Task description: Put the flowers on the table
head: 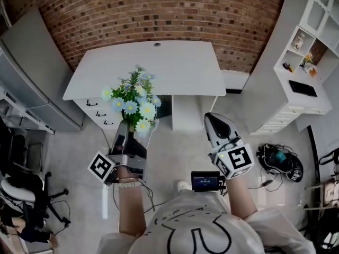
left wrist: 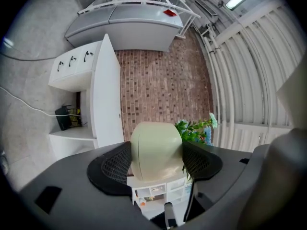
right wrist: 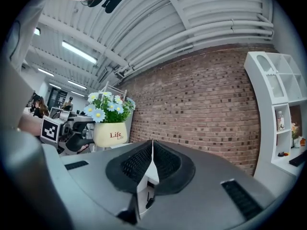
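Item: bunch of white and pale-blue daisy-like flowers (head: 132, 102) with green leaves, standing in a cream rounded pot (right wrist: 111, 134) with red "Life" lettering.
Location of item: held in the air at the near edge of the white flat-topped desk (head: 175, 67), on the side of its drawer unit; the pot does not rest on the desk top.
Left tongs (left wrist: 156, 152): clamped on the pot, one black ribbed pad against each side of its cream body; the blooms rise past the jaw tips toward the desk.
Right tongs (right wrist: 152, 150): jaws pressed together, nothing between them; held before the desk's near edge, on the side away from the drawers, well apart from the pot.
Marker cubes: one on each pair of tongs, on the end away from the desk.
Drawer unit (head: 98, 112): white, with dark handles, under the desk's left end.
Wall: red-brown brick wall (head: 159, 9) behind the desk's far edge.
Shelving: white shelf unit (head: 312, 62) to the desk's right, small things in its compartments, too small to tell.
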A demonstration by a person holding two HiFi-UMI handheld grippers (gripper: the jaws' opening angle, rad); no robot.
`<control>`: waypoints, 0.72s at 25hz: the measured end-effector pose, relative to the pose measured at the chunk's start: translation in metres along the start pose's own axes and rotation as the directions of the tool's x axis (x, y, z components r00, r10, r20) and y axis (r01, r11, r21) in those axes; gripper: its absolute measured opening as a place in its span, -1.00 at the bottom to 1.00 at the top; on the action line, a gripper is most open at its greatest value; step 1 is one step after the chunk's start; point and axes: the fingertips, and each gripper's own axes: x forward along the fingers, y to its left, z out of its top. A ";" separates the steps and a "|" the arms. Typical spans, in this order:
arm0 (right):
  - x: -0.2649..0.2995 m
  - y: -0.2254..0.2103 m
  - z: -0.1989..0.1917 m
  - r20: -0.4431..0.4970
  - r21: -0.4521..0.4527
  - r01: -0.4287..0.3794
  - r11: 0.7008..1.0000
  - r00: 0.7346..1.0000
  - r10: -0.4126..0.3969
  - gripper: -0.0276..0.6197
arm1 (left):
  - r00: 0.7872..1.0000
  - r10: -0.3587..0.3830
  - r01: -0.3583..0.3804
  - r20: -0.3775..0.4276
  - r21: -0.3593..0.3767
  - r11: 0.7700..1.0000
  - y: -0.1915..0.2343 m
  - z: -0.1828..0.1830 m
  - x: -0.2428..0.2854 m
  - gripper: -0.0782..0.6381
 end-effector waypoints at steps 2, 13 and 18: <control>0.012 -0.014 -0.003 -0.003 0.003 -0.016 1.000 1.000 0.016 -0.85 | 1.000 -0.001 0.001 0.013 -0.007 1.000 0.002 -0.002 0.015 0.18; 0.056 -0.059 -0.020 -0.014 0.023 -0.090 0.996 0.996 0.090 -0.85 | 0.997 0.002 0.000 0.077 -0.029 1.000 0.013 -0.005 0.067 0.18; 0.065 -0.065 -0.031 -0.021 0.049 -0.085 0.995 0.996 0.086 -0.85 | 0.997 0.014 -0.012 0.074 -0.029 1.000 0.022 -0.001 0.080 0.18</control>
